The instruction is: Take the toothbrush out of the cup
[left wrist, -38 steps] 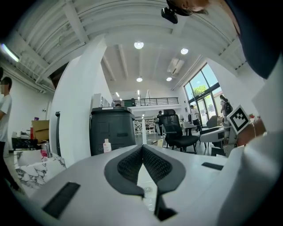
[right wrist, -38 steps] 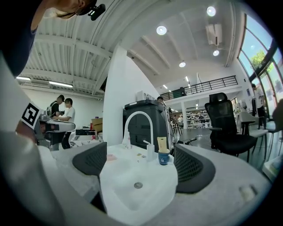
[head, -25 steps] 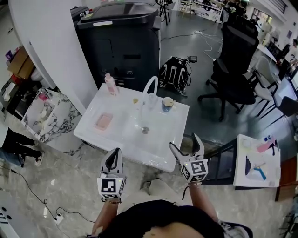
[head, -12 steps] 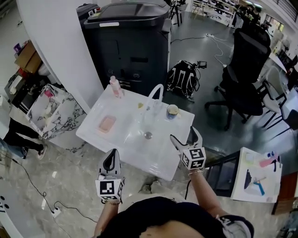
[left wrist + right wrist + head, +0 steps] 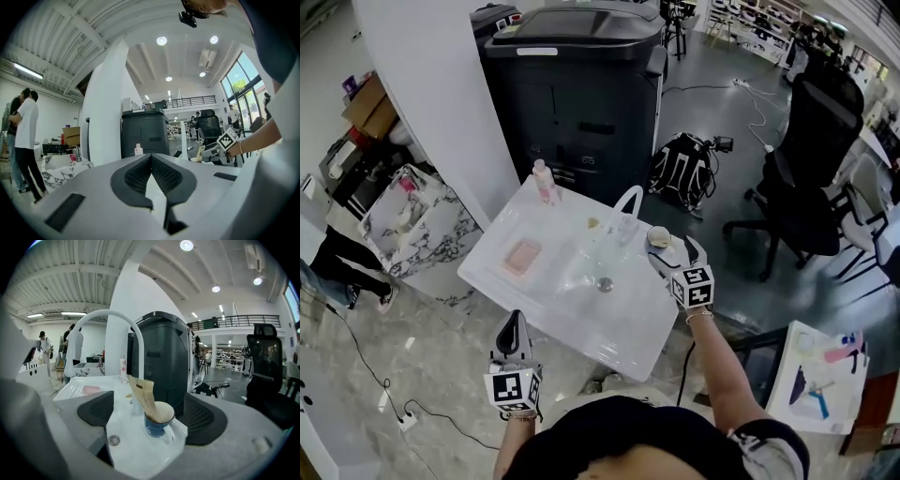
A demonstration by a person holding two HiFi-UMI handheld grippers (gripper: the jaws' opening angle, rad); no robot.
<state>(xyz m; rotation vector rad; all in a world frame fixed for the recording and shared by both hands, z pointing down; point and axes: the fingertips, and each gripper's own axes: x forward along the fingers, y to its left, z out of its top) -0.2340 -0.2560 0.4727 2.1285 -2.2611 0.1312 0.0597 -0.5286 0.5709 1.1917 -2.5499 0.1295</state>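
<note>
Holds the right hand-held gripper (image 5: 675, 257) wide open and empty, dark ribbed pads spread so as to frame the cup (image 5: 157, 420) from just on its near side without touching it, apparently lined up to close on what stands inside. Finds the toothbrush (image 5: 142, 397) upright in that cup, leaning left, sheathed in a flat tan paper sleeve rising well above the rim: probably the easiest part to pinch, though thin and likely to crumple. Shows the cup small and glossy, blue outside and cream inside, set on the far right corner of the smooth white sink (image 5: 614, 330), just right of the arched white tap (image 5: 626, 198). Keeps the left hand-held gripper (image 5: 514, 323) closed on nothing, textured pads pressed together, low and near the body, well apart from the sink, seemingly parked out of the way. Leaves a round metal drain (image 5: 605, 283) in the basin, flat pink soap (image 5: 523, 255) on the left ledge and a pink bottle (image 5: 546, 181) at the far left corner.
</note>
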